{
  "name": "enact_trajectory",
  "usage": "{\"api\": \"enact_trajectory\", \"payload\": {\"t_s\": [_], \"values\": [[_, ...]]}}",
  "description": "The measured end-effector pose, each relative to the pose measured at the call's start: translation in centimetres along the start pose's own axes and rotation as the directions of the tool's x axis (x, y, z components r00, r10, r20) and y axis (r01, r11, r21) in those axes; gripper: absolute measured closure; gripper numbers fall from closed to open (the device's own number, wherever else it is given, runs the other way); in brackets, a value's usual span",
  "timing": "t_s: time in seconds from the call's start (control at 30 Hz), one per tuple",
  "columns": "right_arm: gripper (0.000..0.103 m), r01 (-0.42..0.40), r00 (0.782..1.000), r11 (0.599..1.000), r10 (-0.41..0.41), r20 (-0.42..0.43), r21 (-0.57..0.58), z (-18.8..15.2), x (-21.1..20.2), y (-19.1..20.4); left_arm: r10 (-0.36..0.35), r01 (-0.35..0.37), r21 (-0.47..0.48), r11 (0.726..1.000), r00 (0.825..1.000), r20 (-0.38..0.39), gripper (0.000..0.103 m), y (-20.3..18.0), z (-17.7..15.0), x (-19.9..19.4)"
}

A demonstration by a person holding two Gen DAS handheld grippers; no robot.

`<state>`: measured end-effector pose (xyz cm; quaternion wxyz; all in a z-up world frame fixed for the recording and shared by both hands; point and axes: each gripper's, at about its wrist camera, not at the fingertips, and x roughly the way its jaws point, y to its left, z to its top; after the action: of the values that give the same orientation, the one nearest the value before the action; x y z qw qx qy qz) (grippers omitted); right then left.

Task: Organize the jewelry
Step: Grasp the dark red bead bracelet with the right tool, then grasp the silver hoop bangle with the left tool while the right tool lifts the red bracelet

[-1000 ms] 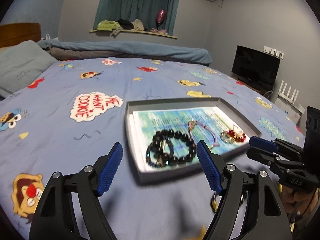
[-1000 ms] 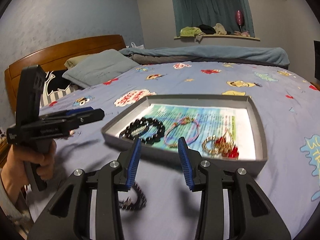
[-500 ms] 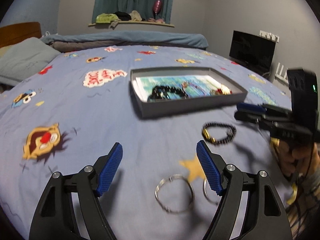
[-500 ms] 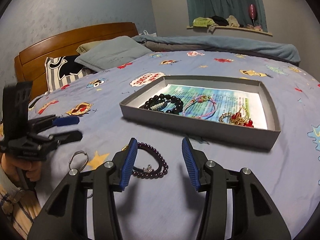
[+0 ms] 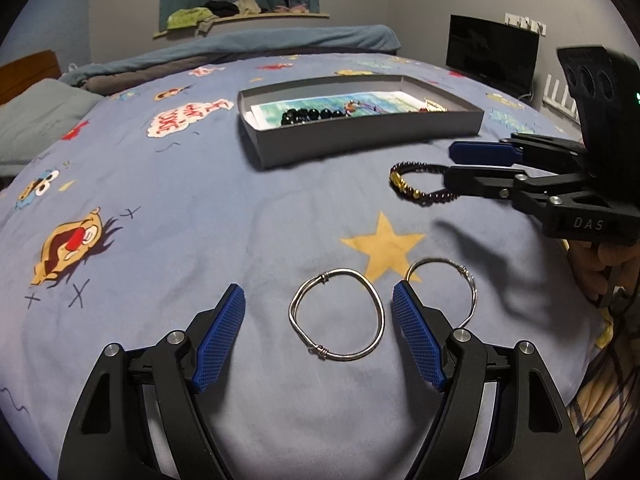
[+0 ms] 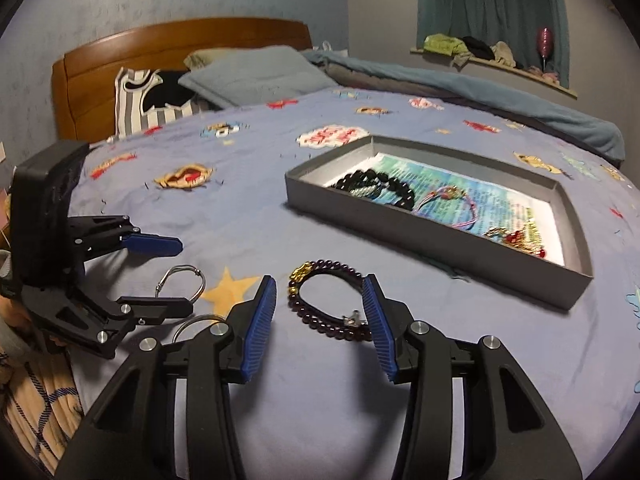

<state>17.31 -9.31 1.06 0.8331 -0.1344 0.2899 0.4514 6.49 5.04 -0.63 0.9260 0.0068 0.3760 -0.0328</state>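
My left gripper (image 5: 318, 300) is open low over the blue bedsheet, with a silver bangle (image 5: 340, 272) lying between its fingers, untouched. A second silver bangle (image 5: 440, 259) lies just outside its right finger. My right gripper (image 6: 319, 286) is open around a dark purple bead bracelet (image 6: 332, 266) with a gold charm; the pads do not press on it. In the left wrist view the right gripper (image 5: 450, 165) covers one end of that bracelet (image 5: 404, 186). Beyond them sits a grey tray (image 6: 420, 240) holding a black bead bracelet (image 6: 376, 184), a pink cord bracelet (image 6: 448, 196) and a gold-and-red piece (image 6: 516, 236).
Pillows (image 6: 256, 76) and a wooden headboard (image 6: 184, 40) lie at the far left, with a rolled blue blanket (image 5: 280, 40) along the back. A black TV (image 5: 492, 52) stands at the right. A hand (image 5: 600, 264) and plaid cloth (image 6: 36, 400) are at the near bed edge.
Both grippers have drawn back from the tray and sunk toward the sheet. The two bangles and the purple bracelet have come into view between and beside the fingers. The right jaws stand slightly wider.
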Motion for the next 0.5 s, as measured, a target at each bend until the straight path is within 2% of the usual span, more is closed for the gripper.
{"api": "enact_trajectory", "payload": {"t_s": [0.13,0.2,0.23,0.27,0.33,0.43,0.5], "values": [[0.062,-0.008,0.999,1.0,0.007,-0.046,-0.026,0.4,1.8,1.2,0.004,-0.004,0.008,1.0,1.0,-0.009,0.026,-0.2,-0.1,0.3],[0.069,-0.007,0.998,0.999,0.005,-0.065,-0.036,0.6,2.6,1.8,0.001,-0.001,0.011,1.0,1.0,-0.01,0.028,-0.3,-0.1,0.3],[0.079,-0.005,0.997,0.999,0.002,-0.074,-0.041,0.6,3.0,1.9,-0.002,0.002,0.012,1.0,1.0,-0.01,0.029,-0.3,-0.2,0.3],[0.09,0.003,0.996,0.999,-0.007,-0.088,-0.049,0.6,3.4,2.1,-0.006,0.006,0.013,1.0,1.0,-0.011,0.032,-0.3,-0.1,0.3],[0.095,0.019,0.996,0.999,-0.023,-0.091,-0.045,0.6,3.7,2.0,-0.005,0.005,0.01,1.0,1.0,-0.009,0.039,-0.2,-0.1,0.3],[0.097,0.013,0.998,1.0,-0.014,-0.054,-0.004,0.8,2.8,1.0,-0.011,0.011,-0.001,1.0,1.0,0.006,0.056,0.0,0.0,0.1],[0.097,0.013,0.999,1.0,-0.012,-0.03,0.026,0.8,2.2,0.2,-0.02,0.02,-0.006,1.0,1.0,0.02,0.055,0.2,0.0,-0.2]]}}
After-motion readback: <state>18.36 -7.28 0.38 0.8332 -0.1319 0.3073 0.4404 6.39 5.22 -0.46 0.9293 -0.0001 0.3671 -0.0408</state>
